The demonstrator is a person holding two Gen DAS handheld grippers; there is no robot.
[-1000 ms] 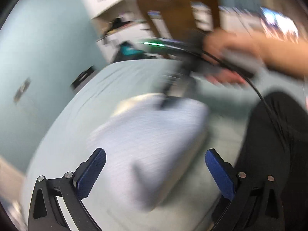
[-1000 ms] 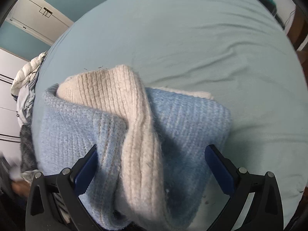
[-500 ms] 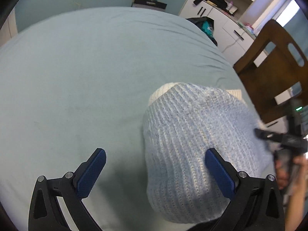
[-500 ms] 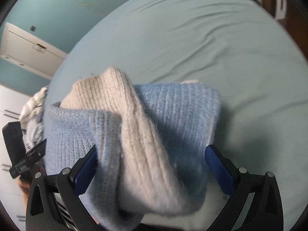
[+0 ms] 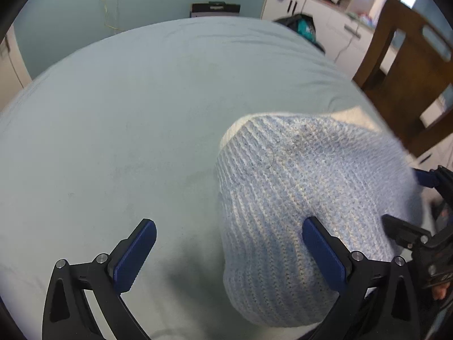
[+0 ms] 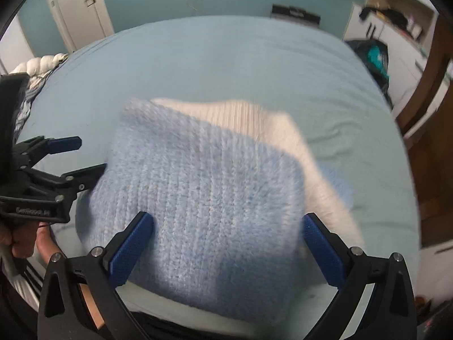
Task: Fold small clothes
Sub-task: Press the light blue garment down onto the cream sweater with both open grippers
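The light-blue and cream ribbed knit garment [image 6: 198, 198] had settled folded on the pale-green bed [image 5: 127, 113]; both hand-held grippers, left [image 5: 229, 255] and right [image 6: 226, 249], stood released, suggesting the fold was complete.

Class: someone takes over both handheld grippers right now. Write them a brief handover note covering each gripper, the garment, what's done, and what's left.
Left gripper: open, empty, beside the knit's left edge.
Right gripper: open, straddling the knit, not clamped.
Blue and cream knit garment: folded into a compact bundle near the front edge of the light blue bed sheet, cream layer showing behind the blue.
Done: main fold appears made.
Left: probably tidy the cream edge, then set aside.
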